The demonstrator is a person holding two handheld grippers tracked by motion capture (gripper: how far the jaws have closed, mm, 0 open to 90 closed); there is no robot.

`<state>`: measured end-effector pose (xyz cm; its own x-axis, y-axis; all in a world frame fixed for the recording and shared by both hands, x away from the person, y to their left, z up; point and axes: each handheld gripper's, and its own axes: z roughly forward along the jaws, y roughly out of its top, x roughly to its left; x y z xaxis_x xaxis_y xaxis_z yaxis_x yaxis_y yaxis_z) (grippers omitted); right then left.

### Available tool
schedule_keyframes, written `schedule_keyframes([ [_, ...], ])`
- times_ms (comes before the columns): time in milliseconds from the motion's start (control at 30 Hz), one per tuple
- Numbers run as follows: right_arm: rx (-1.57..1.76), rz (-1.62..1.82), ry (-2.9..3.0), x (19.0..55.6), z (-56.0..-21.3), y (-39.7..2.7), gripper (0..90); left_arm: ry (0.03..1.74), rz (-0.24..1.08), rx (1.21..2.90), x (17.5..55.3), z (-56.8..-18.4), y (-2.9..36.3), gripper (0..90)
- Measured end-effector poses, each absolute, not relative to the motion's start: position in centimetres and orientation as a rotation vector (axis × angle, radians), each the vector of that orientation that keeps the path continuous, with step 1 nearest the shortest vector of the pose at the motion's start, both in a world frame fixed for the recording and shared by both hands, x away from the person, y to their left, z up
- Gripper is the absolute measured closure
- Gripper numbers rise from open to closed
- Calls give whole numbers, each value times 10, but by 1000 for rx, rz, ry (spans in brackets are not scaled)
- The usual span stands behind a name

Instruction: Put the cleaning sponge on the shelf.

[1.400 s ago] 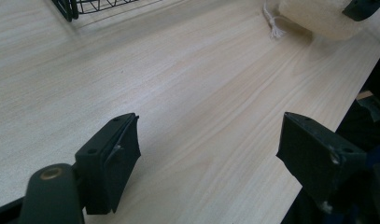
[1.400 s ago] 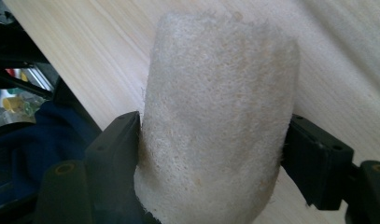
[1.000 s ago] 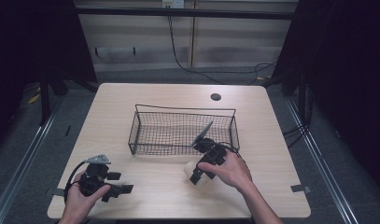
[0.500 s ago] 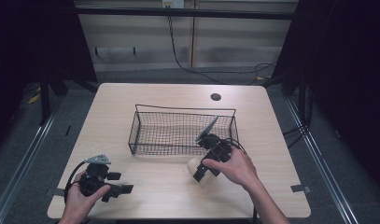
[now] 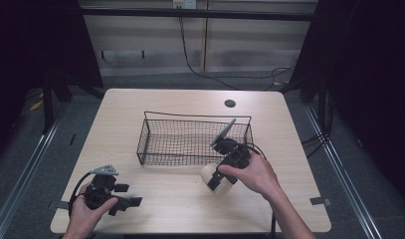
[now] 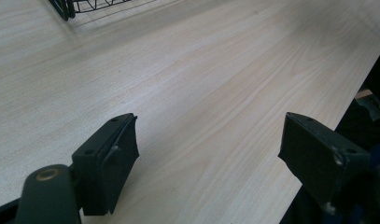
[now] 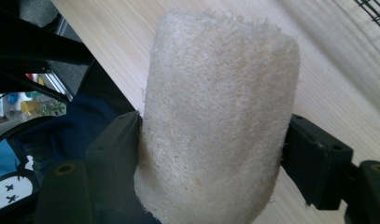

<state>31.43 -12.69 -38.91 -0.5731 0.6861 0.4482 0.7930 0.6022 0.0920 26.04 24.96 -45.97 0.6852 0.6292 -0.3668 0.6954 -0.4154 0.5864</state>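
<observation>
A pale fibrous loofah sponge [image 7: 215, 121] sits clamped between the two black jaws of my right gripper [image 7: 211, 144]. From above, that sponge [image 5: 213, 178] hangs just over the wooden table [image 5: 180, 199], in front of the black wire basket [image 5: 190, 142], with my right gripper [image 5: 217, 180] shut on it near the basket's front right corner. My left gripper [image 5: 133, 203] rests low at the table's front left, held by a hand. Its jaws stand wide apart in the left gripper view [image 6: 208, 163], with bare wood between them.
The basket's corner [image 6: 68, 7] shows at the top left of the left gripper view. A round cable hole [image 5: 230, 103] lies at the table's far side. Metal rails [image 5: 339, 164] run along the floor on both sides, and the table's front edge [image 6: 318, 121] is close to the left gripper.
My right gripper with the sponge has shifted slightly up and toward the basket's front right corner. The left gripper has stayed in place.
</observation>
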Motion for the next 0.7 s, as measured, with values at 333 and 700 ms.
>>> schedule_keyframes([
  [333,-1156,-404,-2496,316,-369,-127,246,1015,-110,2157,260,-460,250,190],
  [700,-1110,-458,-2516,319,-348,-126,247,1015,-111,2156,261,-460,250,191],
])
